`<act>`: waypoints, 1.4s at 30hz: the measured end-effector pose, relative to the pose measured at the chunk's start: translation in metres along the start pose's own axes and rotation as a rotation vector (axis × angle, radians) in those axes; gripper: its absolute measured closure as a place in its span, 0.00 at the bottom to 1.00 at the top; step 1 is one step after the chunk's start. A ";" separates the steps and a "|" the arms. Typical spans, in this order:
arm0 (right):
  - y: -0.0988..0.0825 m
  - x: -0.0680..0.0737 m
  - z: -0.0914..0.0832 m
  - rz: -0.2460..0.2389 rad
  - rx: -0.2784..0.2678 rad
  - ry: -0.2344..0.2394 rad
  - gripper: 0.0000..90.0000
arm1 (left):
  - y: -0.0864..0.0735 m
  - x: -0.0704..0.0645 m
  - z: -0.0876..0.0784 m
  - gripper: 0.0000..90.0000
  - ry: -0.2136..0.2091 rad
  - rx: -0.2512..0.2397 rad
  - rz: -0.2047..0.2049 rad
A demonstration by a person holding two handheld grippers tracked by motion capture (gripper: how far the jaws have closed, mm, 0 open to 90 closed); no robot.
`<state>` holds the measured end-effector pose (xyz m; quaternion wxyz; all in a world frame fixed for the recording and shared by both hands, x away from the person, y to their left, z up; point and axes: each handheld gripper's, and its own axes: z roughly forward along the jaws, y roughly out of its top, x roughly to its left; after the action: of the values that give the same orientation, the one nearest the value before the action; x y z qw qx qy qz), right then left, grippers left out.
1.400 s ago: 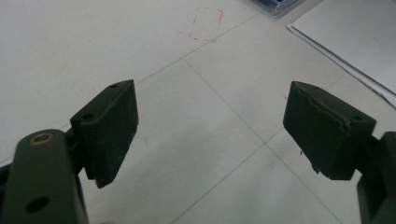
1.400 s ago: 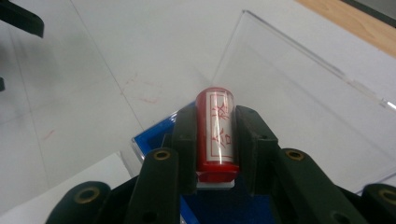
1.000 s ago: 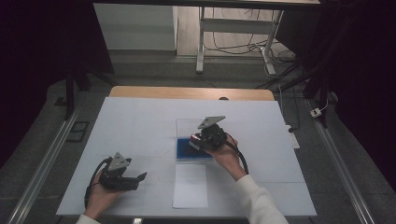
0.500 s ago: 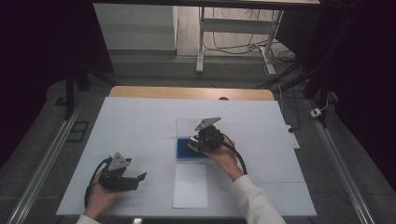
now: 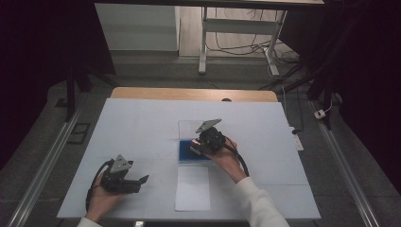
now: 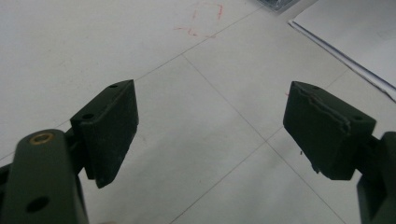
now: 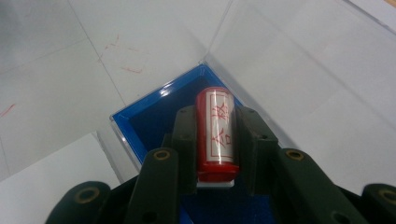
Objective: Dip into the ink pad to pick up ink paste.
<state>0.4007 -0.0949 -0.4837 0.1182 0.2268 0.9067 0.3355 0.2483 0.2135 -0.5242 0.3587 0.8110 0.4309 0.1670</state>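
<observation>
The right tongs (image 7: 215,140) pinch a red stamp (image 7: 216,133) above the blue box (image 7: 154,112), inside its edges; the left tongs (image 6: 210,133) are spread over bare desk (image 6: 84,46).

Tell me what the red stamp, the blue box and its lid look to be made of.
Red stamp: glossy plastic by its shine, with a smooth white label bearing red characters.
Blue box: clear hard plastic walls, going by the bright edges, with a matte blue lining, maybe felt or foam.
Lid: transparent rigid plastic; the table shows through.

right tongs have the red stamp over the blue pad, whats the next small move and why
Probably press the red stamp straight down into the blue ink pad: the right tongs clamp it just above the open case, and the blank paper sheet lies in front, unstamped.
</observation>
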 end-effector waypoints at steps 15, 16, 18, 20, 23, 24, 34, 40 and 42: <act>0.000 0.000 0.003 0.001 0.022 0.000 0.79 | 0.000 -0.001 -0.001 0.20 -0.001 0.002 -0.002; 0.000 0.001 0.003 0.005 0.026 -0.002 0.79 | 0.000 -0.001 0.000 0.20 -0.002 0.003 -0.003; 0.000 0.002 0.003 -0.001 0.030 -0.010 0.79 | 0.000 -0.001 0.000 0.20 -0.002 0.004 -0.001; -0.001 0.002 0.003 -0.008 0.031 -0.016 0.79 | 0.000 -0.001 0.000 0.20 -0.003 0.005 0.000; -0.002 0.004 0.004 0.002 0.019 -0.019 0.79 | -0.001 -0.001 0.000 0.20 -0.002 0.005 -0.001; -0.002 0.004 0.004 0.002 0.018 -0.021 0.79 | -0.001 -0.001 0.000 0.20 -0.003 0.005 -0.002; -0.005 0.007 0.004 -0.015 0.006 -0.038 0.79 | -0.001 -0.001 0.000 0.20 -0.004 0.009 -0.003; -0.006 0.006 0.004 -0.005 -0.002 -0.033 0.79 | -0.001 -0.001 0.000 0.20 -0.004 0.009 -0.005; -0.006 0.006 0.004 -0.010 -0.003 -0.031 0.79 | -0.001 -0.001 0.000 0.20 -0.005 0.009 -0.004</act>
<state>0.3954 -0.0941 -0.4912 0.1343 0.2275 0.9052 0.3329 0.2473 0.2127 -0.5251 0.3563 0.8123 0.4323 0.1622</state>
